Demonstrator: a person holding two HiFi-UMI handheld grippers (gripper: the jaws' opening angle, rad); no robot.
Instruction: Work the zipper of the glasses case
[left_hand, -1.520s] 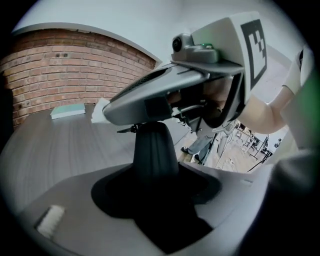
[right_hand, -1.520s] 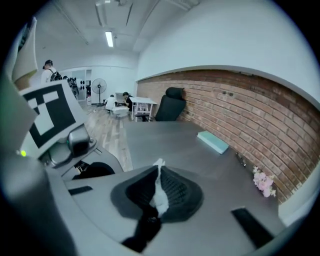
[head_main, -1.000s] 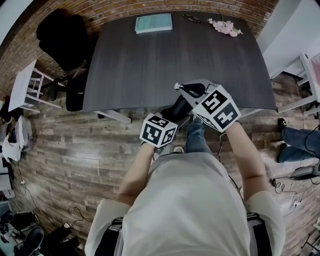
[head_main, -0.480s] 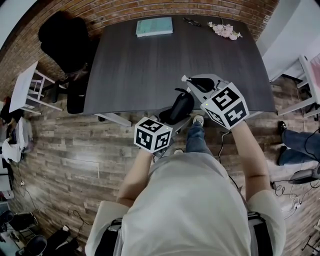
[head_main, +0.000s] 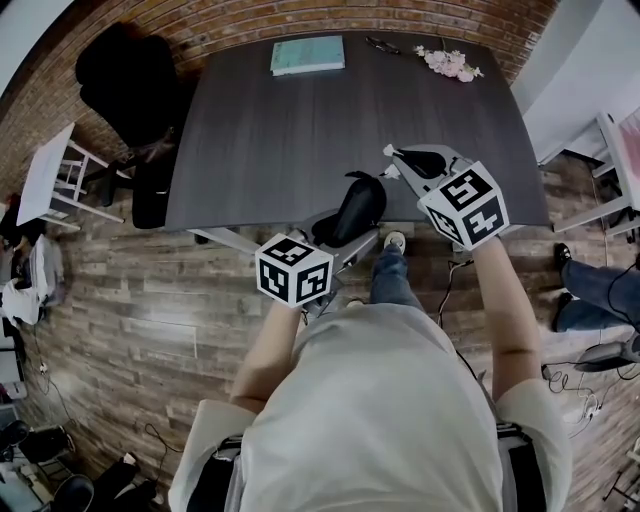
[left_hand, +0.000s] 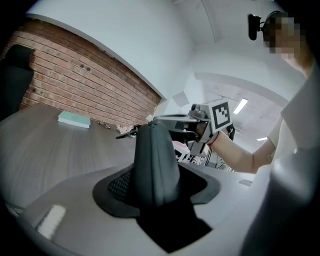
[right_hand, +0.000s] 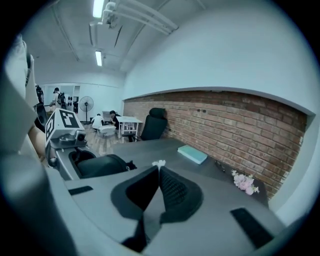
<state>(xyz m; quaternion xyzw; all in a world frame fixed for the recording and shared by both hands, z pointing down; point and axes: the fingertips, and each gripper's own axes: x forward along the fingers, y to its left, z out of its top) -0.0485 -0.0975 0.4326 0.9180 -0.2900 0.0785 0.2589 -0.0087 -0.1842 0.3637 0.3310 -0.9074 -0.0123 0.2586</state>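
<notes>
My left gripper is shut on a black glasses case and holds it over the near edge of the dark table. In the left gripper view the case stands upright between the pads, pointing away. My right gripper is shut and hovers to the right of the case, apart from it. A small white bit shows at its closed tips; I cannot tell what it is. In the right gripper view the case lies to the left, below the left gripper's marker cube.
At the table's far edge lie a teal book, a pair of glasses and pink flowers. A black chair and a white stand are on the left. A person's leg shows at right.
My right gripper has drawn away to the right from the top of the case. My left gripper's cube has shifted slightly left and toward me, still holding the case.
</notes>
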